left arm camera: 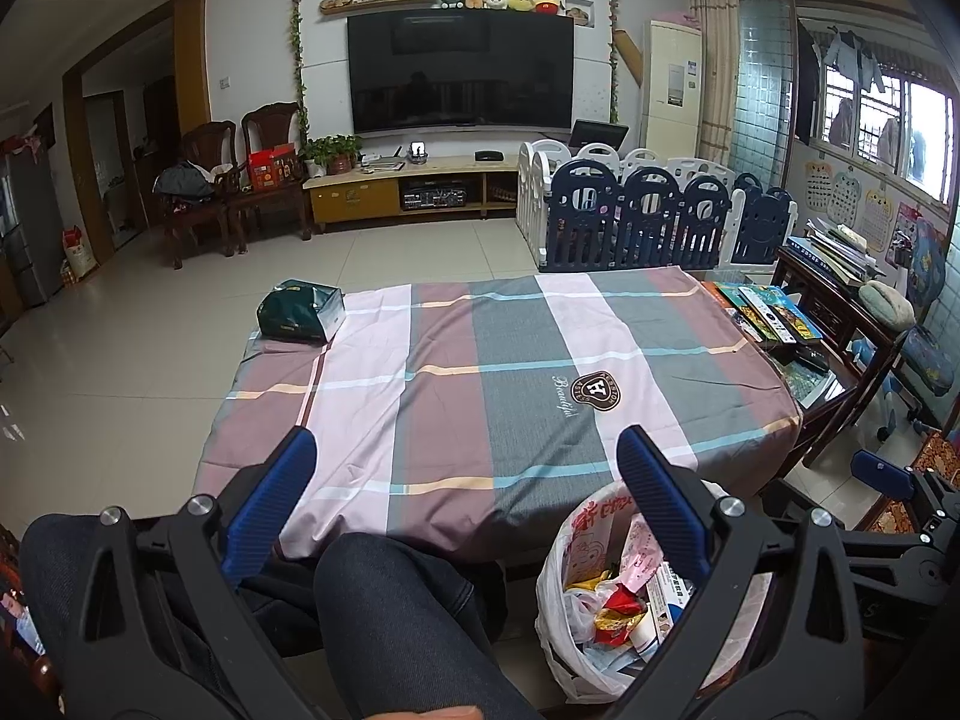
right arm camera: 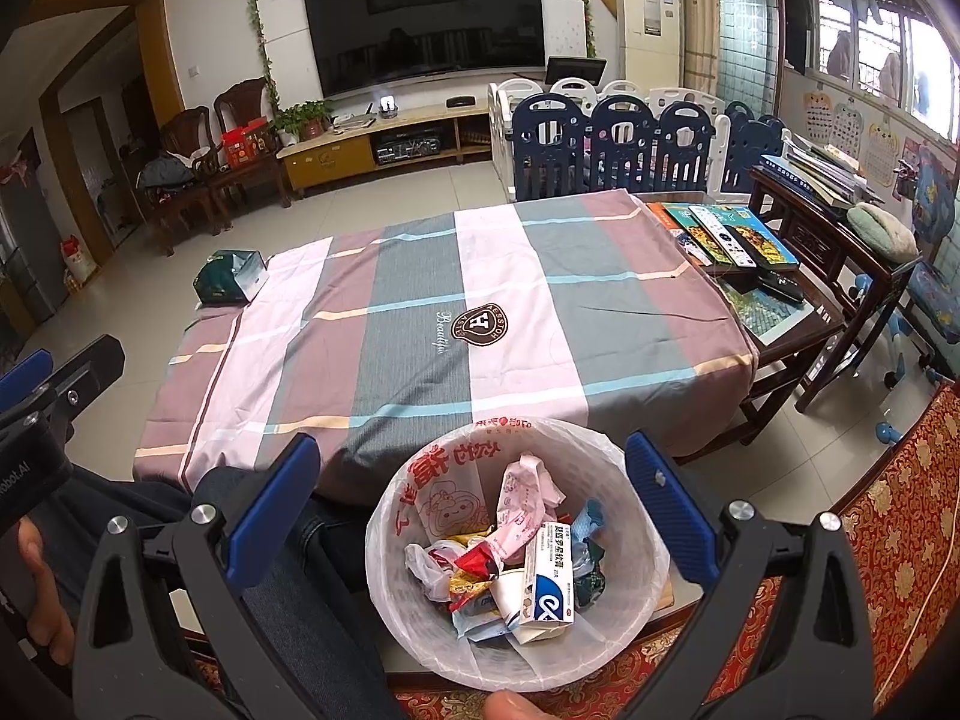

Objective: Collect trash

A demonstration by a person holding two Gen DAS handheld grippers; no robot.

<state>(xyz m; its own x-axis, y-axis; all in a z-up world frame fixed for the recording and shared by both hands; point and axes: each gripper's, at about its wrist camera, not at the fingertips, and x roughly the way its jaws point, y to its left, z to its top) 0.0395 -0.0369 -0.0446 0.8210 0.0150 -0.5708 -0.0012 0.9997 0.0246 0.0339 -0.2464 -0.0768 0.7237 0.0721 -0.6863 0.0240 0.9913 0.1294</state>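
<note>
Both grippers were spread wide and empty: left gripper point(left arm camera: 465, 498) over the lap, right gripper point(right arm camera: 474, 507) above the trash bin point(right arm camera: 651, 546) (already full of wrappers). Last item, a green packet point(left arm camera: 300, 311), lay on the tablecloth's point(left arm camera: 510, 360) far-left corner, well apart; left was prob nearer

Matt woven tablecloth point(left arm camera: 480, 372); thin glossy plastic bin liner point(right arm camera: 420, 480)

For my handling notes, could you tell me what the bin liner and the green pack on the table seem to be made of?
White red-printed bin liner: thin translucent plastic film, wrinkled, light showing through. Dark green crumpled pack: probably foil-lined plastic, given its silvery open end.
</note>
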